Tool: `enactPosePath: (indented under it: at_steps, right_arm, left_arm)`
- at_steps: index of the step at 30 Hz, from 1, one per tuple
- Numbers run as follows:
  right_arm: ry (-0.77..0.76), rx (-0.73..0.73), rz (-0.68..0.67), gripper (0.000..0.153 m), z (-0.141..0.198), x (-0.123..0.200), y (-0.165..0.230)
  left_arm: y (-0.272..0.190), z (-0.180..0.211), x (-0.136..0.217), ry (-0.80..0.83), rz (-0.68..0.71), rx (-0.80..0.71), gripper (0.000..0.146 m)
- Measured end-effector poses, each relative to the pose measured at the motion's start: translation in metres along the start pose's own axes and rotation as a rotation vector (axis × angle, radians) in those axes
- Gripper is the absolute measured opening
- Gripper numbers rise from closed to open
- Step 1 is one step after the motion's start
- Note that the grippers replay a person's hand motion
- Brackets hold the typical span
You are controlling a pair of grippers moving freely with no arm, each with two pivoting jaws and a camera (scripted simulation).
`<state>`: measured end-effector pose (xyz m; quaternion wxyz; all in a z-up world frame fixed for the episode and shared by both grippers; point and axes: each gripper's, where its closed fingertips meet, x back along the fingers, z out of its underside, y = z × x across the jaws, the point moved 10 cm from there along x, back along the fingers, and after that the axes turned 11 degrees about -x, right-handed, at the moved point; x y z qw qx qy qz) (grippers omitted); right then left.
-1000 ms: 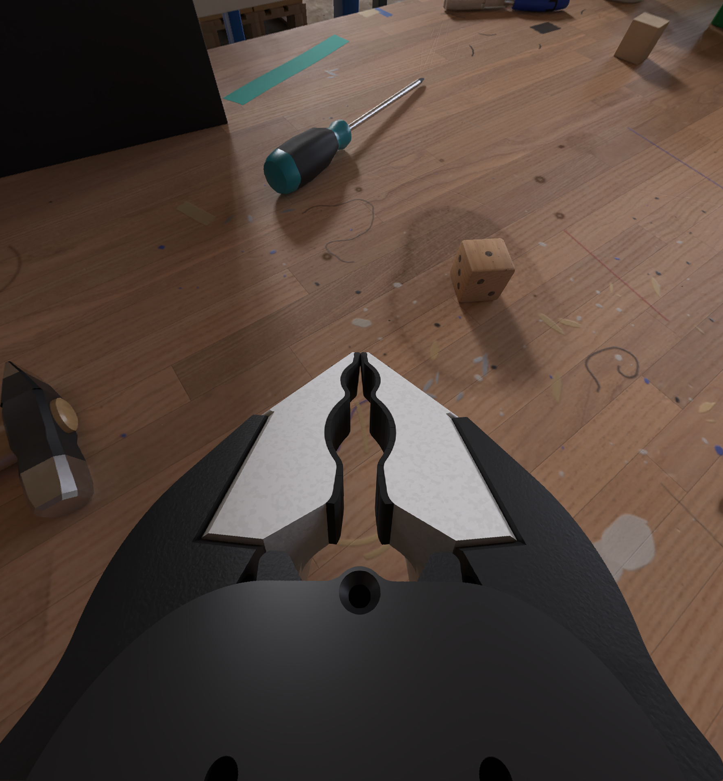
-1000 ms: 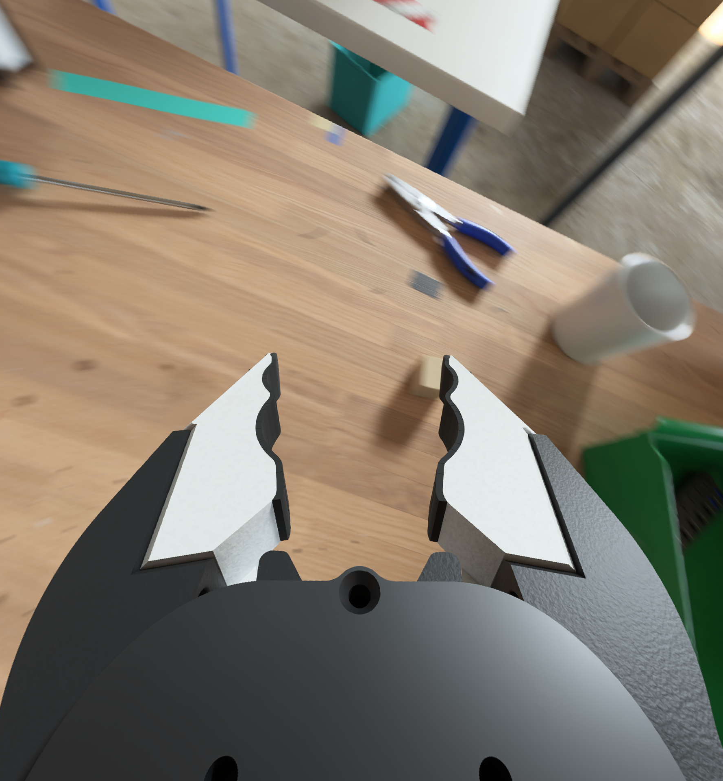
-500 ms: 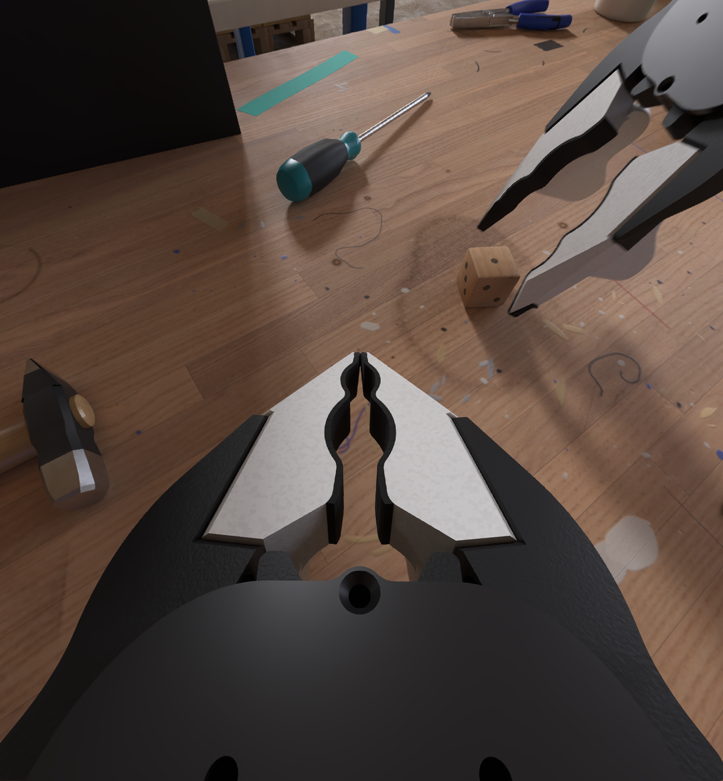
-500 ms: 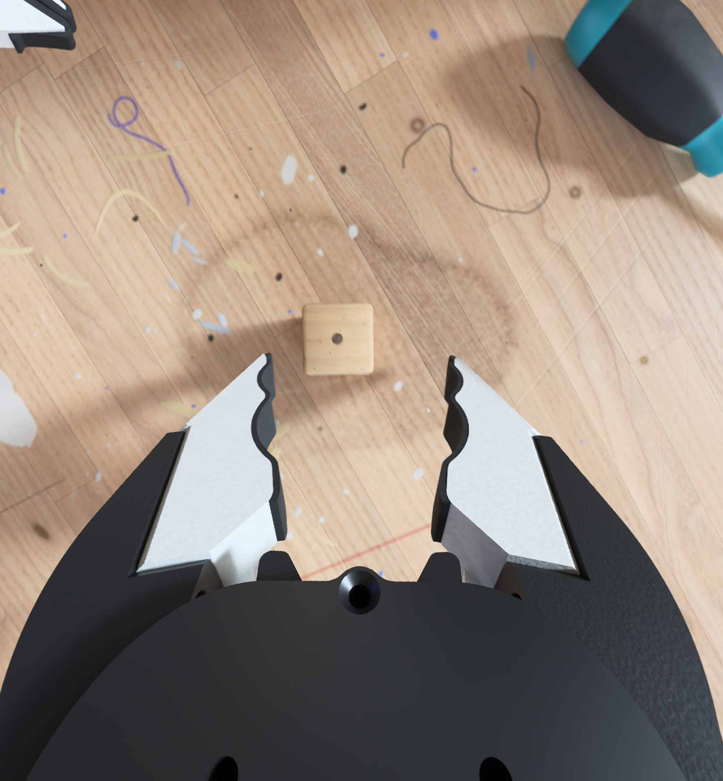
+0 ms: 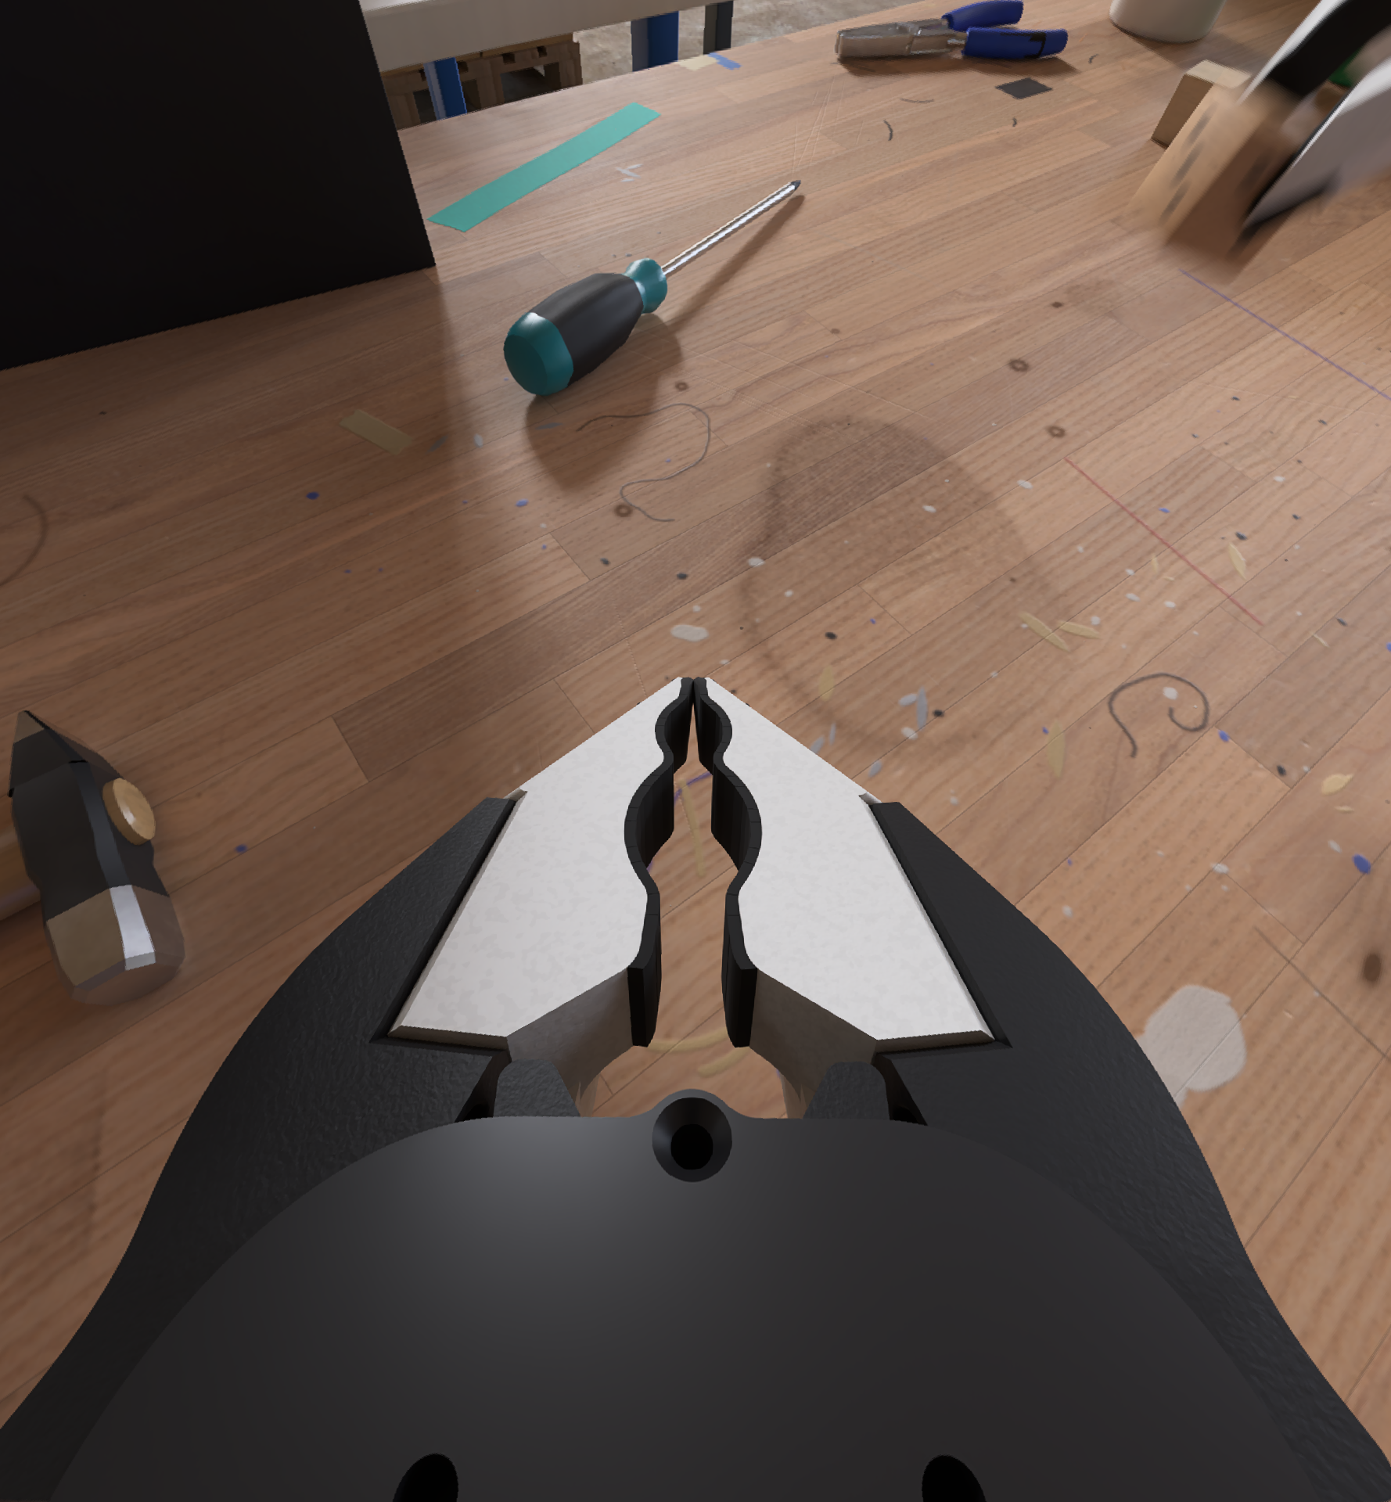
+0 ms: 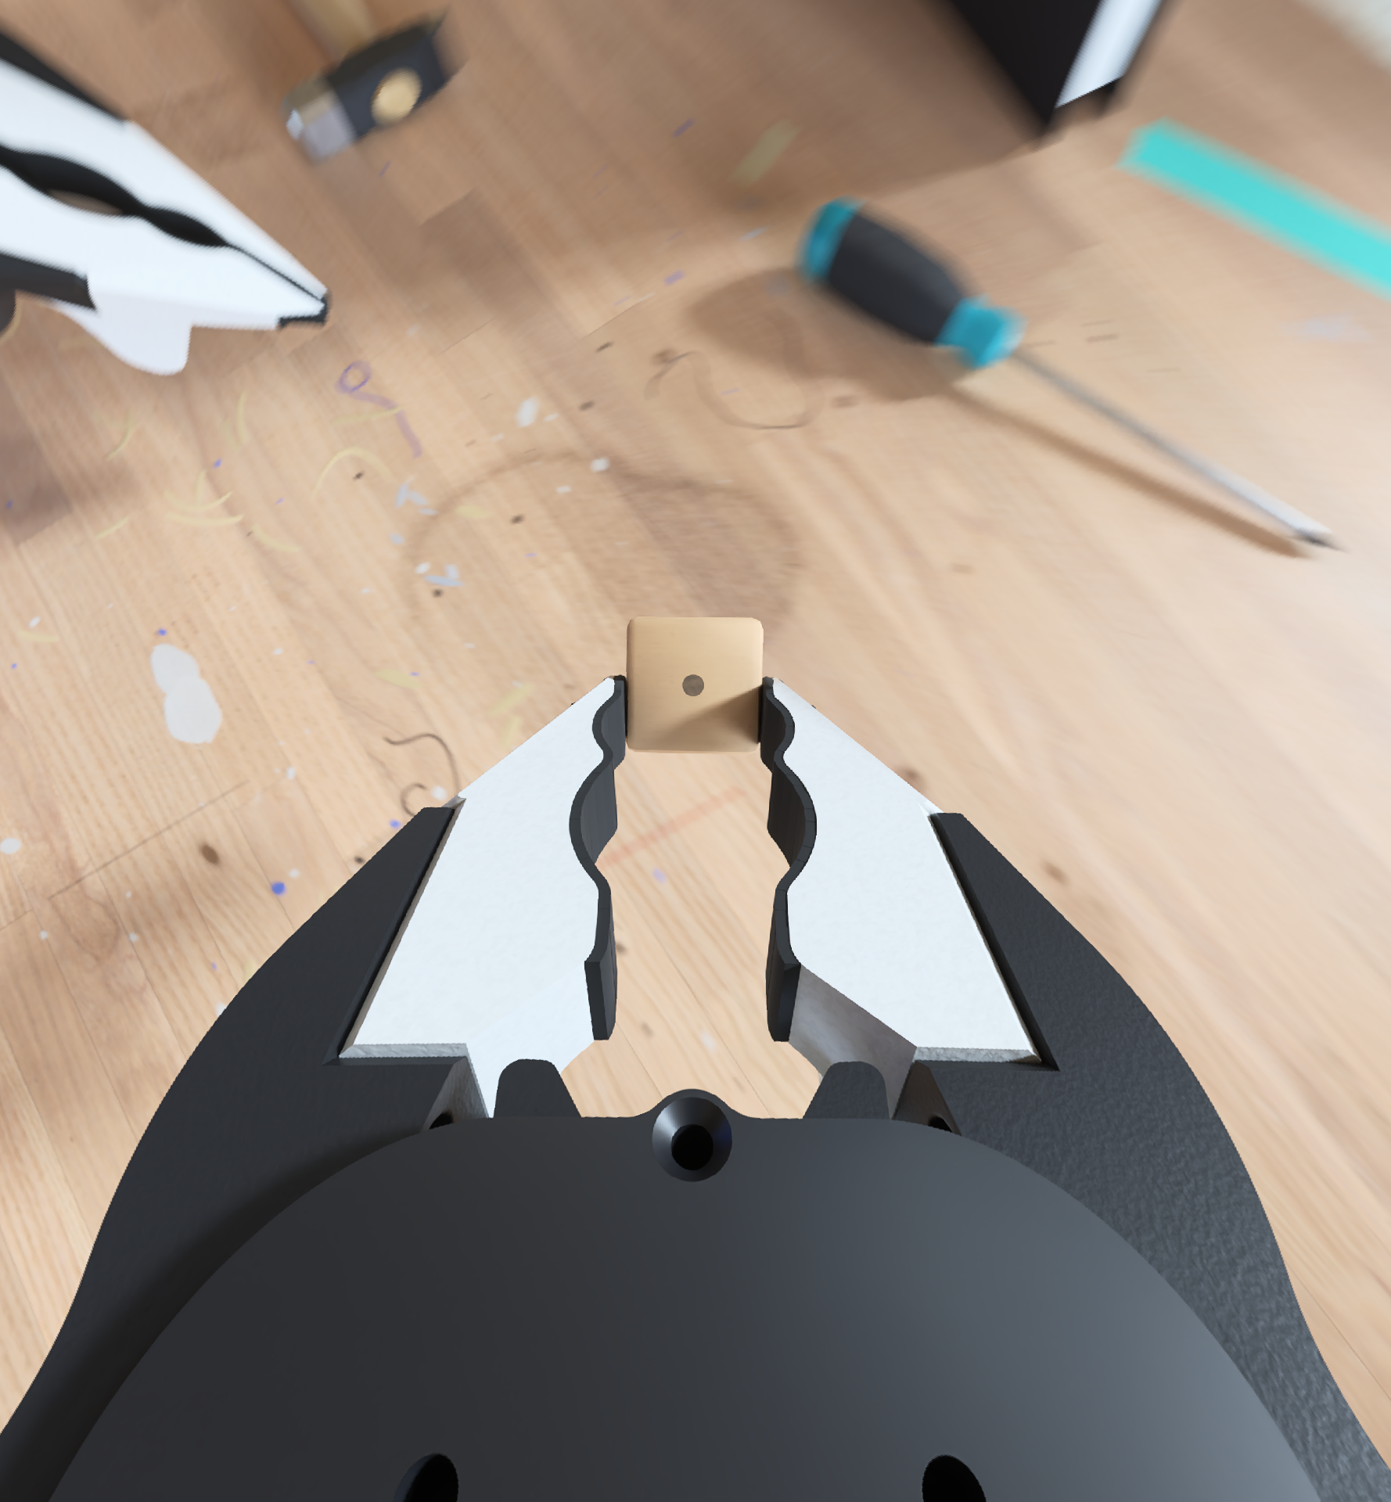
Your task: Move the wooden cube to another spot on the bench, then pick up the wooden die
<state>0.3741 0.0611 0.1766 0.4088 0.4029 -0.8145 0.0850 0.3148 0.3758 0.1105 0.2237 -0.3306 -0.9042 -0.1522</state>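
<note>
My right gripper (image 6: 692,714) is shut on the wooden die (image 6: 692,679), a small pale cube with one dot facing the camera, and holds it above the bench. In the left wrist view the die (image 5: 1200,175) shows blurred at the upper right, between the right gripper's fingers (image 5: 1342,134). The plain wooden cube (image 5: 1192,91) rests on the bench just behind it, partly hidden. My left gripper (image 5: 692,684) is shut and empty, low over the middle of the bench; it also shows in the right wrist view (image 6: 302,305).
A teal-and-black screwdriver (image 5: 586,325) lies ahead of my left gripper, a hammer (image 5: 83,853) at the left. Blue-handled pliers (image 5: 952,36), a teal tape strip (image 5: 546,167) and a black box (image 5: 148,162) are at the back. The bench (image 5: 920,504) is speckled with shavings.
My right gripper has shut on the die and carried it up and away to the right, off the spot where it lay. My left gripper has stayed put.
</note>
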Motion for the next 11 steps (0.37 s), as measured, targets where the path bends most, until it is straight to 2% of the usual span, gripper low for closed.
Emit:
enactPosePath:
  at_steps: [3, 6, 8, 11]
  right_arm:
    - [-0.117, -0.058, 0.154, 0.033, 0.001, 0.074, -0.044]
    - [-0.140, -0.154, 0.405, 0.033, 0.009, 0.130, -0.112]
    - [-0.103, -0.242, 0.531, 0.033, 0.020, 0.149, -0.165]
    - [0.003, -0.340, 0.641, 0.033, 0.042, 0.151, -0.229]
  left_arm:
    - [-0.002, 0.000, -0.002, 0.000, 0.005, -0.001, 0.000]
    - [-0.003, 0.000, -0.006, 0.015, 0.011, -0.009, 0.000]
    - [-0.004, -0.001, -0.007, 0.018, 0.010, -0.016, 0.000]
    - [-0.004, -0.001, -0.007, 0.014, 0.011, -0.014, 0.000]
